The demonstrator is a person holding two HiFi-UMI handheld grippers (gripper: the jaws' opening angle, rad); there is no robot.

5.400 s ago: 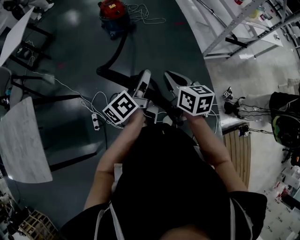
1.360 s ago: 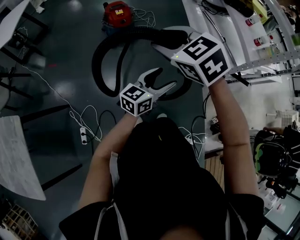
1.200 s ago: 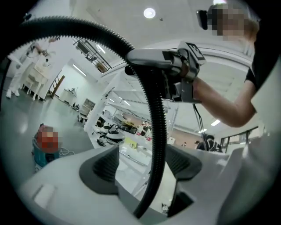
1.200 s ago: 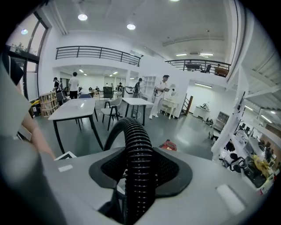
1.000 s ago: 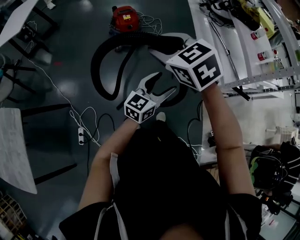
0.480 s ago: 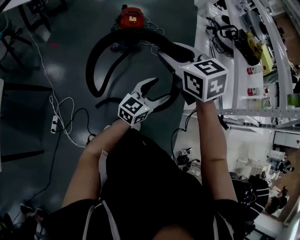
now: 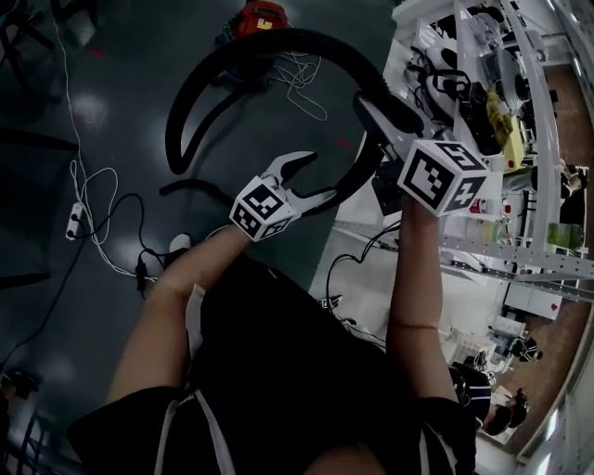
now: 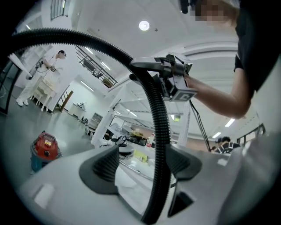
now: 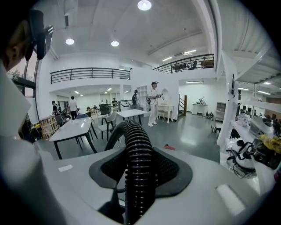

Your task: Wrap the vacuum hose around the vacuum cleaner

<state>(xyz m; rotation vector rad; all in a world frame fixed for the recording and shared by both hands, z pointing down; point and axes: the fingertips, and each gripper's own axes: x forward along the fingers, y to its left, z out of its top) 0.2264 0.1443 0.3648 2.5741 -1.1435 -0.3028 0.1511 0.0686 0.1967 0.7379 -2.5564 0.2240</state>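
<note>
The red vacuum cleaner stands on the dark floor at the top edge of the head view, and it also shows small in the left gripper view. Its black ribbed hose arcs up from it in a wide loop. My right gripper is shut on the hose, with both pads against it. From there the hose runs down to my left gripper. That gripper is open: the hose lies against the right pad, with a gap to the left pad.
White shelving racks full of gear stand close on the right. A white cord lies near the vacuum, and a power strip with its cable lies at the left. Tables and chairs and standing people are farther off.
Since the oldest frame the hose has come up off the floor into a loop. Over the last second both grippers carried it sideways toward the shelving, and the vacuum slid to the top edge.
</note>
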